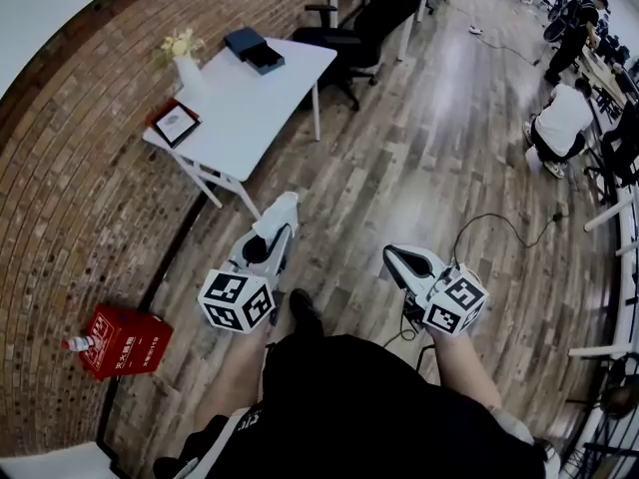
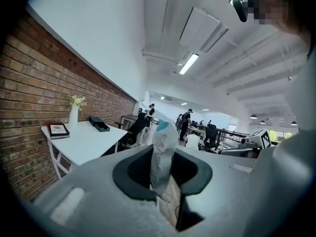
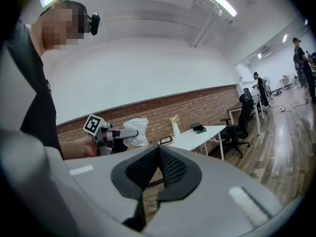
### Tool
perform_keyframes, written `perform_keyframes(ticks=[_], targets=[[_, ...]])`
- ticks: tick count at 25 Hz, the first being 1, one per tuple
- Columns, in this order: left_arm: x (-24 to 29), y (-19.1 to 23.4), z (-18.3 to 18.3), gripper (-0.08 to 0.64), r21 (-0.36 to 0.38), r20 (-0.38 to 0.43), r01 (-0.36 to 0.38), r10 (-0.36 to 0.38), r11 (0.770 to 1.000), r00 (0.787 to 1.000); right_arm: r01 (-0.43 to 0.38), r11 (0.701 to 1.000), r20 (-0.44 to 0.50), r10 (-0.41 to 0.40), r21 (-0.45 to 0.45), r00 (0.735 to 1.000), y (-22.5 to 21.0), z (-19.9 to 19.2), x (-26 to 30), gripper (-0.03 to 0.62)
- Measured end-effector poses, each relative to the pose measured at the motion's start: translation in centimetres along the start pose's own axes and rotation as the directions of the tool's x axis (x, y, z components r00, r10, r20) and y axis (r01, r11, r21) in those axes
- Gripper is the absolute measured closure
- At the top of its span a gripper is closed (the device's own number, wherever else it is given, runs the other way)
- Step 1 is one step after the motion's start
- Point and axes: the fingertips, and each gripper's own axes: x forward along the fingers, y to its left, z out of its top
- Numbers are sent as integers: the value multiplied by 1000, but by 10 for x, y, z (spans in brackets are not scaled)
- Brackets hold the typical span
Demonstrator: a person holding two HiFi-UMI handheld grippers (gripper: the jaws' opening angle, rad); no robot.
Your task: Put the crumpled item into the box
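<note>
The crumpled item [image 1: 281, 211] is a white, wadded piece of paper or plastic. My left gripper [image 1: 272, 236] is shut on it and holds it up over the wooden floor. In the left gripper view the crumpled item [image 2: 163, 147] stands pinched between the two dark pads of that gripper [image 2: 163, 171]. The red box [image 1: 128, 339] sits on the floor by the brick wall, to the left of and below the left gripper. My right gripper [image 1: 394, 260] hovers to the right, shut with nothing in it [image 3: 158, 168]. Its view shows the left gripper [image 3: 123, 134] with the white item [image 3: 137, 130].
A white table [image 1: 262, 96] with a vase of flowers [image 1: 184, 56], a framed picture [image 1: 176, 123] and a dark box [image 1: 254, 48] stands by the brick wall. Black office chairs [image 1: 359, 23] are behind it. A cable [image 1: 489, 226] lies on the floor; people [image 1: 561, 123] are at the far right.
</note>
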Motion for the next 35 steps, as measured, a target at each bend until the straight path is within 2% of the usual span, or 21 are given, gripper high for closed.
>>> perform_keyframes(ticks=[8,16,22,27,35], targets=[[62,113,10,492,-64,-81,-23,18,998,997,-84,996,-54,84,7,995,-23,24,131,592],[104,182,29,491,-81,-104,2,-11,997,994,-28,998,-89,34,64,995,-61,31,208,592],[113,215,33,491,-94,-111,22,-32,995,993,-16,998,-94,21,54,995,-67,40,252,592],[120,237,31,491,-108,-126,21,-34,994,991,-9,996,-125,19,85,992,-68,30,274,592],[150,260,32,491,-127,-139,-9,-8,992,990,-14,994,-148,31,112,989,-102,31,300,592]])
